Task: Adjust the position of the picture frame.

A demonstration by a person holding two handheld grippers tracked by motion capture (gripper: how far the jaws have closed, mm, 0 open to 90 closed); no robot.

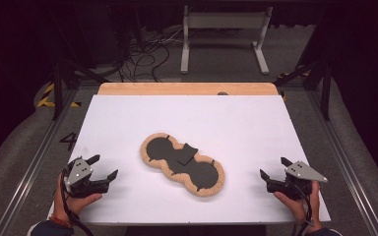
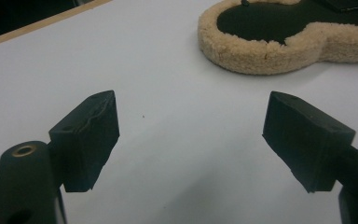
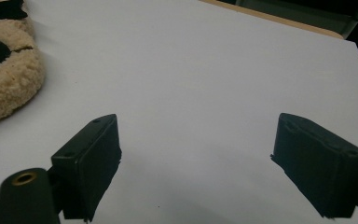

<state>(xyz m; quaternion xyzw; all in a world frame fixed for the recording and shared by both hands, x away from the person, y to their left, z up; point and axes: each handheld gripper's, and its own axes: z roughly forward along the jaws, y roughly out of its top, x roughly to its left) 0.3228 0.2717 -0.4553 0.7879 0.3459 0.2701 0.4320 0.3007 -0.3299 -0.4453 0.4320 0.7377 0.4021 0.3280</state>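
Now, left side first. My left gripper [image 1: 102,167] sits over the near-left corner of the white table [image 1: 128,118], jaws spread wide with nothing between them and nothing touching the pads. In the left gripper view [image 2: 191,140] the two black jaws stand far apart over bare white surface. My left hand [image 1: 76,199] wraps the body from below, forearm coming in from the bottom edge, a band at the wrist; the grey three-cornered plate lies on top and the jaws point toward the table's middle, slightly to the right.

Centre. The fleece-edged pad [image 1: 182,164] lies flat on the white table, a long tan-trimmed piece with three dark rounded sections, set on a slant from upper left to lower right. A small dark flap sits loose near its middle. It is well apart from both grippers. In the left gripper view its fleecy rim [image 2: 265,51] fills the upper right, ahead of the jaws and clear of them. In the right gripper view its rim [image 3: 9,84] shows at the left edge, again clear of the jaws.

Right side. My right gripper [image 1: 273,169] hovers over the near-right corner, jaws likewise wide and empty. In its own view [image 3: 196,163], bare table between the pads. My right hand [image 1: 298,199] grips from below and behind, plate on top, jaws aimed left toward the pad.
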